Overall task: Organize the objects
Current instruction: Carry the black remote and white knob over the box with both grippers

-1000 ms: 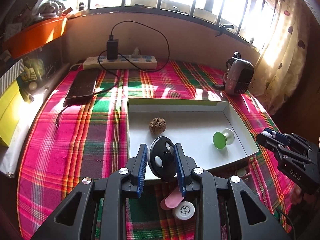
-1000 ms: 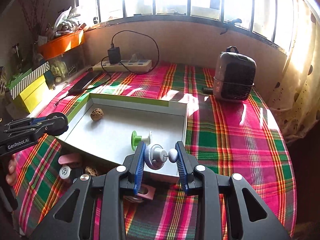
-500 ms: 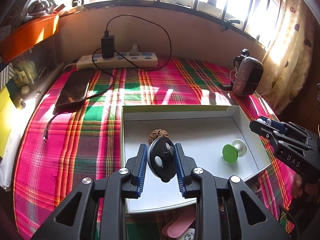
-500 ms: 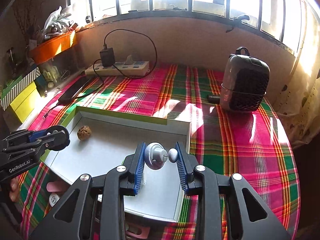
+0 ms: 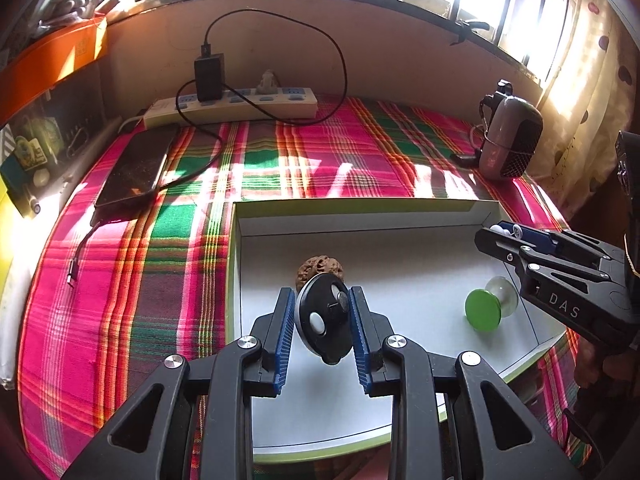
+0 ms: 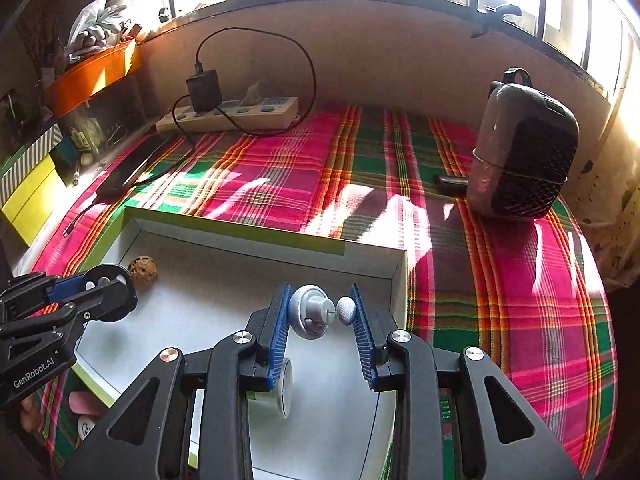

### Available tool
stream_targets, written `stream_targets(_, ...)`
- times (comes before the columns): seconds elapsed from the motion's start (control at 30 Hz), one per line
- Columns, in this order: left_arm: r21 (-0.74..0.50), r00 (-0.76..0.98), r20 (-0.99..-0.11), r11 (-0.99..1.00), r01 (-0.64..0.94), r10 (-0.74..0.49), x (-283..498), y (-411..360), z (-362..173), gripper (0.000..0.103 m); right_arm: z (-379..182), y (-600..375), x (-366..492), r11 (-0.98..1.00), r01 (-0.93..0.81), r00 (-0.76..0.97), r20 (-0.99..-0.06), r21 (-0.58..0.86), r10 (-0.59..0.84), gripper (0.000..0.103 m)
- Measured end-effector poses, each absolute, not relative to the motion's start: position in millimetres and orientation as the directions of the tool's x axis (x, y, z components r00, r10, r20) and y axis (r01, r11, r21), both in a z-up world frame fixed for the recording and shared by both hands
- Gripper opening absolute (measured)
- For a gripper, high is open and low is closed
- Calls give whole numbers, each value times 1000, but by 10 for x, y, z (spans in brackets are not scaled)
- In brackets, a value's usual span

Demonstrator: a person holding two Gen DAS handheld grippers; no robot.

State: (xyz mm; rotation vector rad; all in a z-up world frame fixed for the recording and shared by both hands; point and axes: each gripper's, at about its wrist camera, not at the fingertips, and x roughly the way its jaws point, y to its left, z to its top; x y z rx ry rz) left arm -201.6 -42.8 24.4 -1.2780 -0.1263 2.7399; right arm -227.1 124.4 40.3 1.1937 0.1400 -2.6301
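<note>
The tablecloth [image 5: 320, 160] is woven plaid cloth, matt with a visible weave. The tray [image 5: 400, 220] looks like smooth matt white card with a green outside. The walnut [image 5: 316, 266] is rough and wrinkly. The black disc [image 5: 326, 320] is glossy plastic, and the green suction cup [image 5: 482, 314] has a clear shiny base. The left gripper [image 5: 323, 332] is matt black plastic with ribbed blue pads and shiny metal screws. The heater [image 6: 524, 152] is glossy, with a mesh front.

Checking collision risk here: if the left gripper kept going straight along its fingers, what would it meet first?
Probably the walnut, lying in the white tray just beyond the black disc that the left gripper holds; depth is uncertain.
</note>
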Motion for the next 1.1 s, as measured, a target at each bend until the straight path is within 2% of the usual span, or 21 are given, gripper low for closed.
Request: stream_targets(1.1,-90,-614,-781,-993,-77,119,-2100,-351,137,25,204,1149,-2411,-963,267,-598,-789,-33,-139,32)
